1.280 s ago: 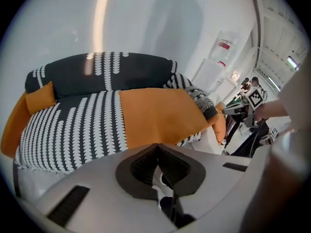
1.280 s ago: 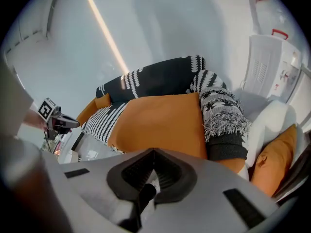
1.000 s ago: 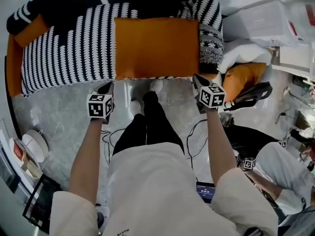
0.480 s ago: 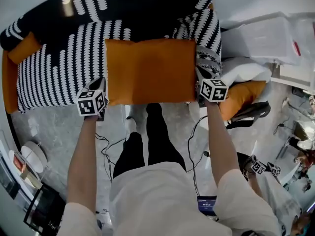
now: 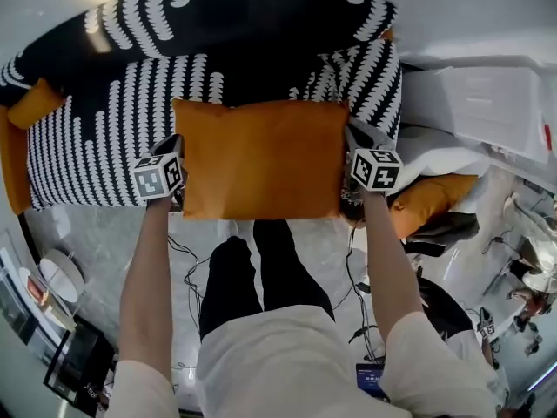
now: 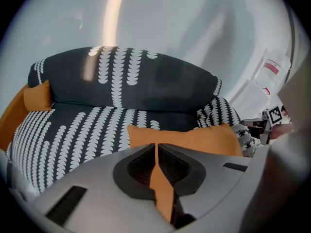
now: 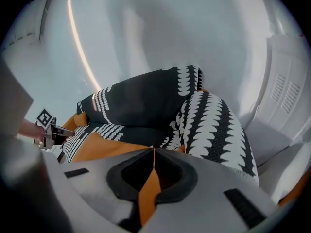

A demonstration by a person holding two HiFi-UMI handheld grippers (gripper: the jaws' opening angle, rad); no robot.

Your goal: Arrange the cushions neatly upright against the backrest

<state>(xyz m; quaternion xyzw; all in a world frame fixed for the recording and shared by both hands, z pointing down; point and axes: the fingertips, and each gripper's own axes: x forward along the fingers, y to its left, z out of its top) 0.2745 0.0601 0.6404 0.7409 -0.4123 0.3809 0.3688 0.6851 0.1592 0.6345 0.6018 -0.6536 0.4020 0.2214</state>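
A large orange cushion hangs flat between my two grippers above the front of the black-and-white patterned sofa. My left gripper is shut on the cushion's left edge, and orange fabric shows pinched between its jaws. On the opposite edge my right gripper is shut as well, with orange cloth caught in its jaws. The dark backrest rises beyond the cushion. A small orange cushion lies at the sofa's left end.
A patterned armrest cushion stands at the sofa's right end. An orange pillow and a white one lie on the floor to the right, near white boxes. Cables trail across the floor by the person's legs.
Both grippers have carried the orange cushion forward over the sofa seat, toward the backrest. The person has stepped closer to the sofa.
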